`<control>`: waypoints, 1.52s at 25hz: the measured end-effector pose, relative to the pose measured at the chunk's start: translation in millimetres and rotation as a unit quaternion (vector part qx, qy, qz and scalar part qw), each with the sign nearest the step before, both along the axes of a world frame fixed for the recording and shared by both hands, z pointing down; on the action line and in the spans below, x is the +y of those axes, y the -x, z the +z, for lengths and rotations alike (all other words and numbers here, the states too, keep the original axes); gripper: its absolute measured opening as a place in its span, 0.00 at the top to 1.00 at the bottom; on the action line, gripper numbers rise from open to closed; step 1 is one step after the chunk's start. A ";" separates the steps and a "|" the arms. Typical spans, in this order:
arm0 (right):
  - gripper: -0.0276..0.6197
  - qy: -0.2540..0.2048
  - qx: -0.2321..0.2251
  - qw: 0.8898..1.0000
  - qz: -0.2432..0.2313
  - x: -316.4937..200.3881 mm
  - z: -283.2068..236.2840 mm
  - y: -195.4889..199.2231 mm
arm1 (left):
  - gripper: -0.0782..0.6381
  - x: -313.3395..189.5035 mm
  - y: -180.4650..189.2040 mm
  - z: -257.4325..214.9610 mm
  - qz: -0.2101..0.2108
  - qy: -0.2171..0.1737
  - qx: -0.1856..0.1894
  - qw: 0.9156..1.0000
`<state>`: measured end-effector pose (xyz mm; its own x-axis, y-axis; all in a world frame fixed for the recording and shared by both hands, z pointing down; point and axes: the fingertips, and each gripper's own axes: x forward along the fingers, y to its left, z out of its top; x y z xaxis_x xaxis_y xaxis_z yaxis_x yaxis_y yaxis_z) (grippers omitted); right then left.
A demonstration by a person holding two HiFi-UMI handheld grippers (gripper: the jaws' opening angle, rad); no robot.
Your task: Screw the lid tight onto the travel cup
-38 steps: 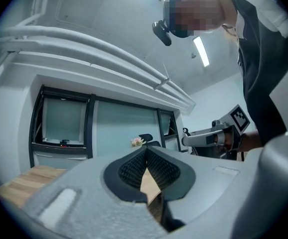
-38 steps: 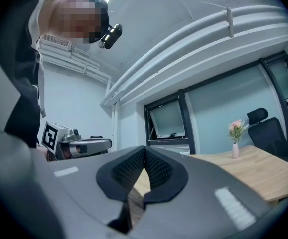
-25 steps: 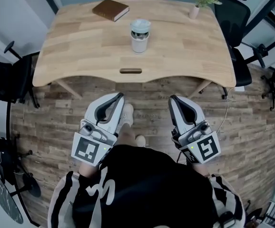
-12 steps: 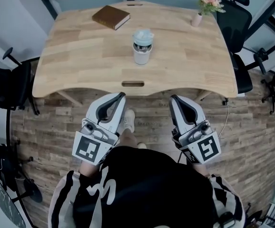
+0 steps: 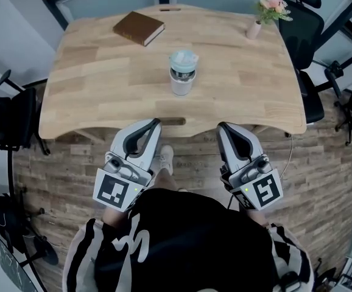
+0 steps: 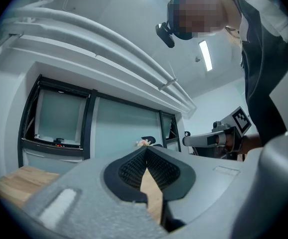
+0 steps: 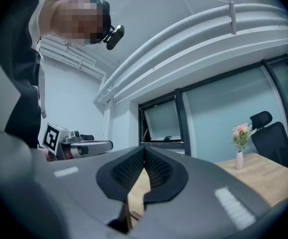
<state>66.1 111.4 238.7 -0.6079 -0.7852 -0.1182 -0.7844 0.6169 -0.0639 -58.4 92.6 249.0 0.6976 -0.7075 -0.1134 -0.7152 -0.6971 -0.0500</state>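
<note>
We record the grey hand-held left gripper (image 5: 154,123) and right gripper (image 5: 222,126) with their jaws pressed together and nothing between them, held side by side above the wood-plank floor (image 5: 322,163) at the near edge of the light wooden table (image 5: 103,96) and well apart from the cup. The white cylindrical travel cup (image 5: 182,83) stands upright near the middle of that table with its pale blue-green lid (image 5: 183,59) on top; we cannot tell whether the lid is screwed tight. We also note a brown hardcover book (image 5: 139,28) at the far left of the tabletop and a small pink vase of flowers (image 5: 254,28) at the far right corner, both well apart from the cup.
</note>
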 end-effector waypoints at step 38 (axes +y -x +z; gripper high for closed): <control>0.96 0.010 0.011 0.999 0.047 -205.1 0.4 20.1 | 0.89 -220.1 19.2 -0.9 0.059 0.011 -0.001 0.998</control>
<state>46.0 -93.7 239.0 -0.5331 -0.8413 -0.0896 -0.8406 0.5387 -0.0568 -77.6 -127.5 248.1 0.7760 -0.6232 -0.0973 -0.6285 -0.7770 -0.0353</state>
